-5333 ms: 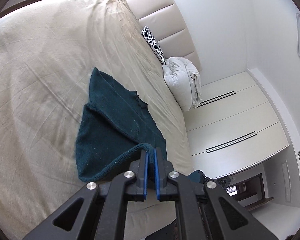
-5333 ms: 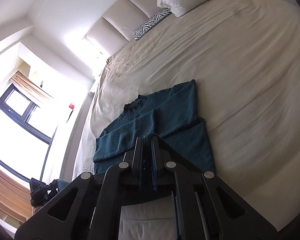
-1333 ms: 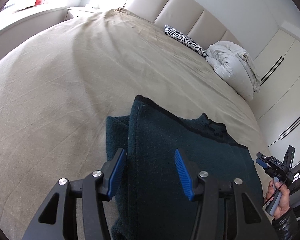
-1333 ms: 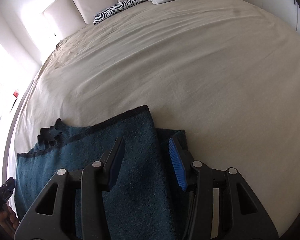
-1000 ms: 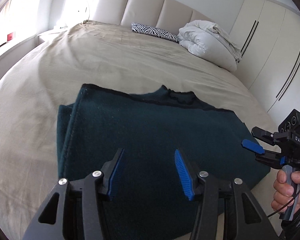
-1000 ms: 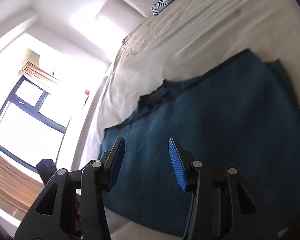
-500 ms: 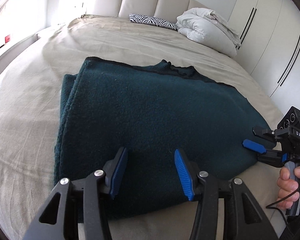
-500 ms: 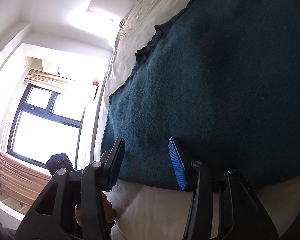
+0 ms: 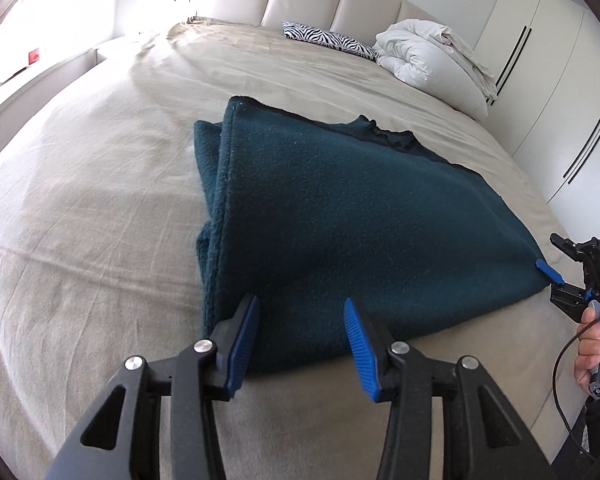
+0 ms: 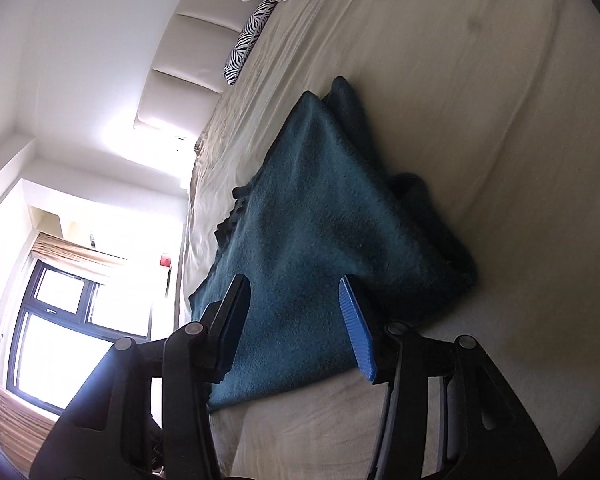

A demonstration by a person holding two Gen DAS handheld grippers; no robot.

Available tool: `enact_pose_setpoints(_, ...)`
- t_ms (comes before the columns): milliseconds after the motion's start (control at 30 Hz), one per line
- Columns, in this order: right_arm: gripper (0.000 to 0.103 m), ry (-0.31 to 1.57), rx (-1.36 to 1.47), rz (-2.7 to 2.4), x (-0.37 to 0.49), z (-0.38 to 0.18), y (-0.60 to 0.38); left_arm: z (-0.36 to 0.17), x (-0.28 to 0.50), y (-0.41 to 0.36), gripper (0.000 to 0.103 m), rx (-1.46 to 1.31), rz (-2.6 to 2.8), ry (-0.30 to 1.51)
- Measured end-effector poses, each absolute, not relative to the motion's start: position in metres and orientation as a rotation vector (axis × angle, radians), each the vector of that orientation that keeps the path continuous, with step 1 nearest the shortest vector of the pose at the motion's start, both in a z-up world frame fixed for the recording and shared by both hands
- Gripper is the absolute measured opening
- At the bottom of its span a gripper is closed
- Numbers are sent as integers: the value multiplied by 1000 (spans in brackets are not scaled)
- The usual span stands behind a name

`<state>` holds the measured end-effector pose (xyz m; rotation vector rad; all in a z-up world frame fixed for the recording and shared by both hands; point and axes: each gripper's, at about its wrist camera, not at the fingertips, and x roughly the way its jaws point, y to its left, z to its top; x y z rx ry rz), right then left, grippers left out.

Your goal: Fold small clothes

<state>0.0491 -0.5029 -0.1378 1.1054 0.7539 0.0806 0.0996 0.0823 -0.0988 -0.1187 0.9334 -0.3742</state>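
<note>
A dark teal knitted sweater [image 9: 340,216] lies folded into a flat rectangle on the beige bed sheet [image 9: 80,200], its collar at the far edge. It also shows in the right wrist view [image 10: 320,240]. My left gripper [image 9: 300,332] is open and empty, its blue pads just above the sweater's near edge. My right gripper [image 10: 296,320] is open and empty over the sweater's right end. In the left wrist view the right gripper [image 9: 556,272] sits at the sweater's right corner, held by a hand.
A zebra-print pillow [image 9: 328,40] and a bundled white duvet [image 9: 432,60] lie by the padded headboard [image 9: 340,0]. White wardrobe doors [image 9: 560,100] stand to the right of the bed. A window [image 10: 60,340] is on the left side.
Both grippers let go of the sweater after the fold and now stand open. Both have drawn back to the sweater's near edge, and the right one has rolled sideways.
</note>
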Motion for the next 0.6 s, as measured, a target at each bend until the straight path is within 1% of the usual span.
enact_pose_setpoints(33, 46, 764, 1108, 125, 54, -135, -488, -96, 97, 79, 55, -105, -367, 927)
enact_pose_setpoints(100, 46, 821, 1094, 222, 79, -133, -439, -93, 94, 71, 62, -77, -353, 917)
enact_pose_setpoints(233, 46, 967, 1074, 367, 108, -153, -357, -103, 97, 67, 62, -79, -313, 952)
enact_pose_setpoints(333, 46, 1079, 1029, 400, 123, -178, -320, -106, 98, 66, 62, -70, -311, 960)
enact_pose_setpoints(367, 44, 1086, 1027, 390, 124, -183, -319, -106, 98, 66, 62, -64, -313, 959)
enact_pose_setpoints(433, 44, 1058, 1064, 400, 125, -185, -329, -106, 98, 67, 62, -68, -319, 962)
enact_pose_setpoints(600, 44, 958, 1098, 257, 100, -176, -394, -107, 97, 70, 62, -82, -324, 961)
